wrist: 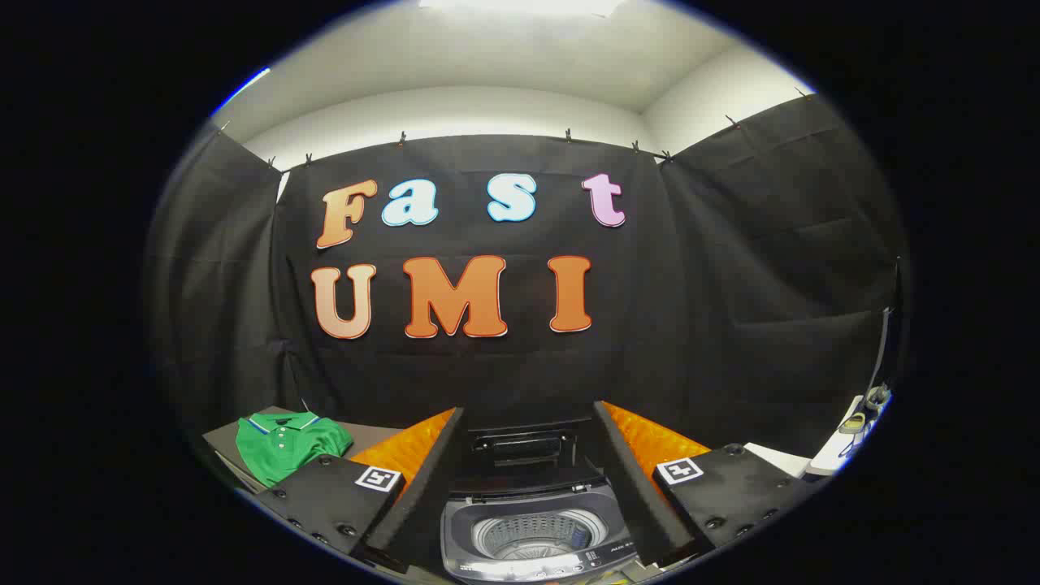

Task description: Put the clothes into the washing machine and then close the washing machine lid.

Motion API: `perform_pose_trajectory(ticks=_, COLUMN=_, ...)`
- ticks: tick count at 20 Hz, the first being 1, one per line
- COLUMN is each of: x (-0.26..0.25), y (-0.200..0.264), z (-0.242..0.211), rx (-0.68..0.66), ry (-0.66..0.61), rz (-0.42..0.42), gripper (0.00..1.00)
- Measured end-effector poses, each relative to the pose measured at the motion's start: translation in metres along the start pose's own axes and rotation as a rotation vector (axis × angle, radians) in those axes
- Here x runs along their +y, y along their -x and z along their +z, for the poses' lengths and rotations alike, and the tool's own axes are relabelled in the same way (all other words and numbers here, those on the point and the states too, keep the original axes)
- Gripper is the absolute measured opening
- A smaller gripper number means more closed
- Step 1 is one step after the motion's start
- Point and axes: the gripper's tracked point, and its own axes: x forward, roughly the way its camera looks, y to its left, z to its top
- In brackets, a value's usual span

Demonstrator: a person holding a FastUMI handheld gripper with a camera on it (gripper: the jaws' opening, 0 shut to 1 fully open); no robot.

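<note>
Our gripper [528,455] hangs spread and empty above the open grey top-loading washing machine [532,532], while the soft, light green polo shirt [288,443] lies folded on a table left, best pinched at a thick fold.
</note>
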Motion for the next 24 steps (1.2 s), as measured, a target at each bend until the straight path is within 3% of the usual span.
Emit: perform_pose_trajectory(ticks=24, x=0.015, y=-0.027, z=0.000, rx=0.006, ry=-0.020, rz=0.016, gripper=0.98)
